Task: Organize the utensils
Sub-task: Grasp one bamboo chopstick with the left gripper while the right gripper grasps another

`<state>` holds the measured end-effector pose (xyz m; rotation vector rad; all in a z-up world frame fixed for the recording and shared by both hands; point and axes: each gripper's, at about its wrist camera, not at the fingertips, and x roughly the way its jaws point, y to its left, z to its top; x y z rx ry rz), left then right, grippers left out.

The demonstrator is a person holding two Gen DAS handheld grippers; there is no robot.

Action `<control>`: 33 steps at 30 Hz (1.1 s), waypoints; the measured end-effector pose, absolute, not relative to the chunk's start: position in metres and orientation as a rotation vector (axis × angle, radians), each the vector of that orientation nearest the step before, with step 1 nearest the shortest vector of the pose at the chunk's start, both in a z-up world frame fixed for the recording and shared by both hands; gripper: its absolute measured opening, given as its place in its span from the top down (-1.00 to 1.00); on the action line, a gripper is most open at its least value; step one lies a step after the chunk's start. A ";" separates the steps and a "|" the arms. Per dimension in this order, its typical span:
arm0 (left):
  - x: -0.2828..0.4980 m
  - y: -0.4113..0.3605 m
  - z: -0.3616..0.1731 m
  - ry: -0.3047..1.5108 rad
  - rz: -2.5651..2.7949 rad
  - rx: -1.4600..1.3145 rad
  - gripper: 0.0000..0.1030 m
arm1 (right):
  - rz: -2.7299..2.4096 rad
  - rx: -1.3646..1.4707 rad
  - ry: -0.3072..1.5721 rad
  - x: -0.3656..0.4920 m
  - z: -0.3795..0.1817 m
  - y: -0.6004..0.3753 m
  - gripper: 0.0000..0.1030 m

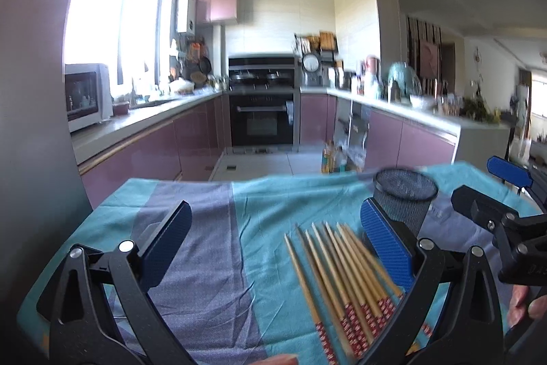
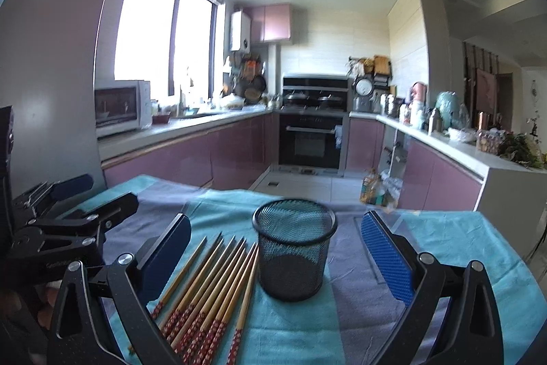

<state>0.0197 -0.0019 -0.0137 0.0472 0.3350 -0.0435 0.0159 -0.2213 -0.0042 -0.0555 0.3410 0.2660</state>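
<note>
Nothing sorted yet: chopsticks (image 2: 212, 289) are laid flat mid-desk, just beside empty mesh cup (image 2: 294, 248). Left tongs (image 1: 273, 248) & right tongs (image 2: 277, 259) are held wide open, nothing gripped.

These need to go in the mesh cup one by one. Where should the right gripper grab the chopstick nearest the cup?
Grip that chopstick mid-shaft, coming from above with fingers straddling it: it lies flat on the cloth, its cup side open.

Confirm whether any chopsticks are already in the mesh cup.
No. The mesh cup stands empty in the right wrist view, while the chopsticks lie flat on the cloth beside it.
</note>
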 end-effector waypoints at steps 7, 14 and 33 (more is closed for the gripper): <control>0.054 0.000 -0.040 0.568 -0.124 0.078 -0.72 | 0.306 -0.105 0.637 0.047 -0.046 -0.210 -0.55; 0.090 0.000 -0.076 0.755 -0.206 0.056 -0.31 | 0.339 -0.094 0.808 0.069 -0.077 -0.197 -0.12; 0.141 -0.017 -0.113 0.923 -0.247 0.063 0.50 | 0.355 -0.094 0.903 0.100 -0.086 -0.184 0.58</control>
